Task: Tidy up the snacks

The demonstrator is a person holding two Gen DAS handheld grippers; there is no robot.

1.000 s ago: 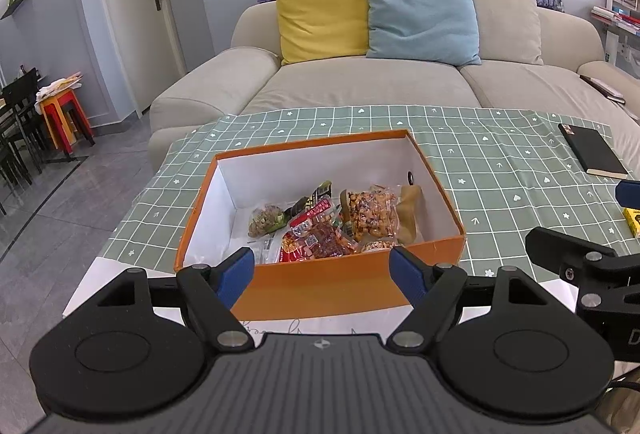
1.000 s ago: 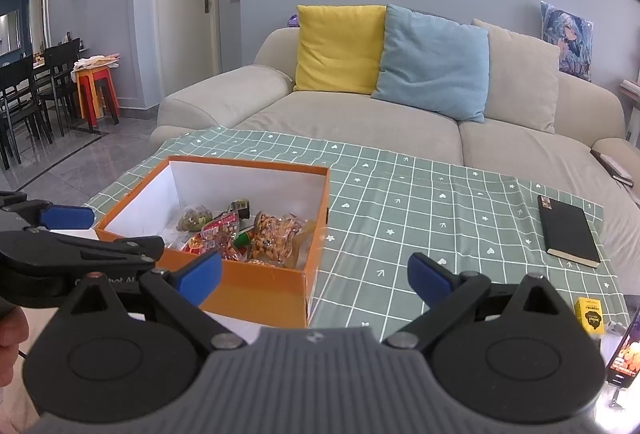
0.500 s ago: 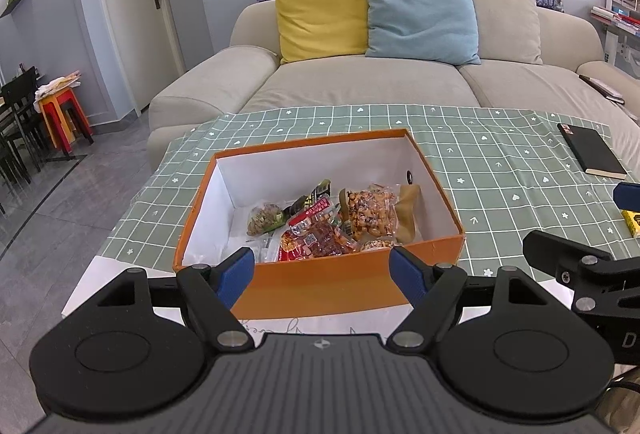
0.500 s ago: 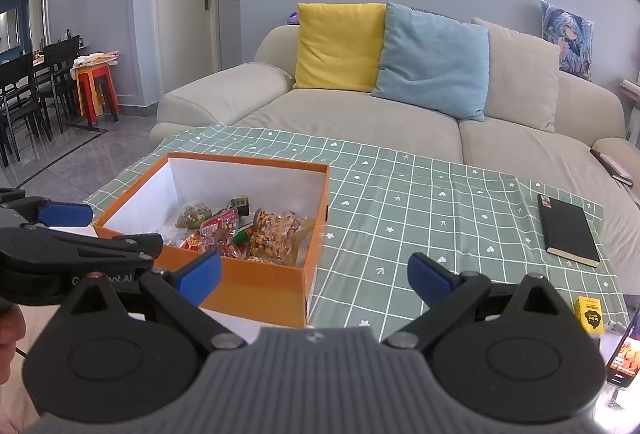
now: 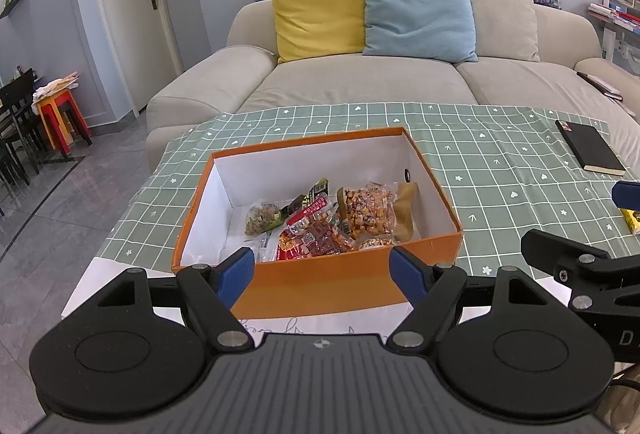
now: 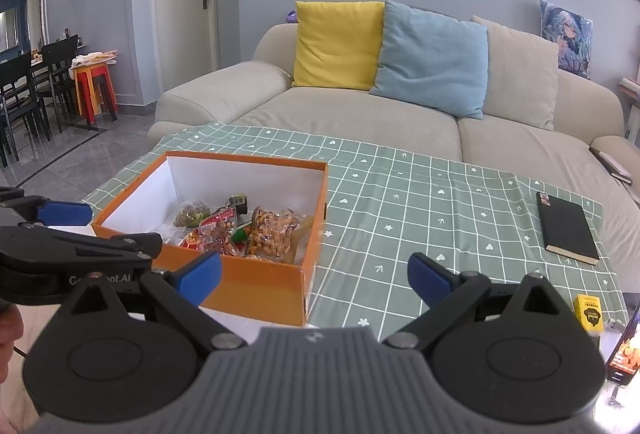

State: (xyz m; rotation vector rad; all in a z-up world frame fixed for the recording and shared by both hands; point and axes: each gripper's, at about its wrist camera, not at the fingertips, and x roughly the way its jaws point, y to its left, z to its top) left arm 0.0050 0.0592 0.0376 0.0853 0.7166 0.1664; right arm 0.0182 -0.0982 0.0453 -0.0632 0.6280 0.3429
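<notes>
At the left, the left gripper [image 5: 322, 272] hangs just short of the near wall of the orange box [image 5: 348, 284], its blue-padded jaws spread wide and holding nothing. The box sits on the green checked tablecloth [image 6: 420, 202] with a heap of snack packets [image 5: 332, 222] lying in its near right part. Further right, the right gripper [image 6: 314, 276] also gapes wide and empty over the cloth beside the box's corner, with a black notebook [image 6: 566, 228] beyond it and a small yellow box [image 6: 588, 313] near the table's right edge.
</notes>
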